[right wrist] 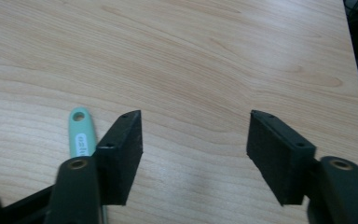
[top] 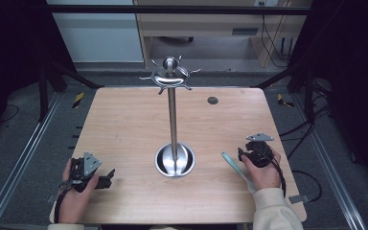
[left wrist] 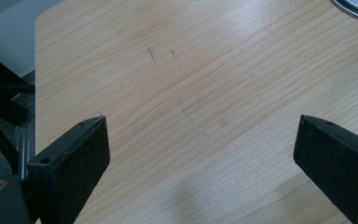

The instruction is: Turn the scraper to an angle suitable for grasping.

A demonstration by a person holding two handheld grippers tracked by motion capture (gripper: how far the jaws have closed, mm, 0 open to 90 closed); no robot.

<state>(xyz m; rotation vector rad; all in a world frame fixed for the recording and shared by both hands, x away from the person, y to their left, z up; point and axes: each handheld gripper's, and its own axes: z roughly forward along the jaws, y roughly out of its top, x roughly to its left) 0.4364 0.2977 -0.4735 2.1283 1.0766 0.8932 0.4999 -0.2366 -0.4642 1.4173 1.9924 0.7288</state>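
Forearms and hands come in low in the high view; right gripper (top: 249, 154) hangs beside a pale green utensil handle (top: 232, 163) lying flat on the wooden table (top: 124, 120), jaws parted about halfway with nothing between them. In the right gripper view the handle (right wrist: 80, 135) lies just outside the left jaw, its hang-hole end pointing away. Best approach, I judge: shift sideways until the jaws straddle the handle, drop low, close across its narrow width. Left gripper (top: 106, 179) rests wide open over bare wood near the table's left front. Steel hook stand (top: 173, 120) rises mid-table, hooks bare. Beyond: dark frame rails, grey floor, cables, a pale cabinet
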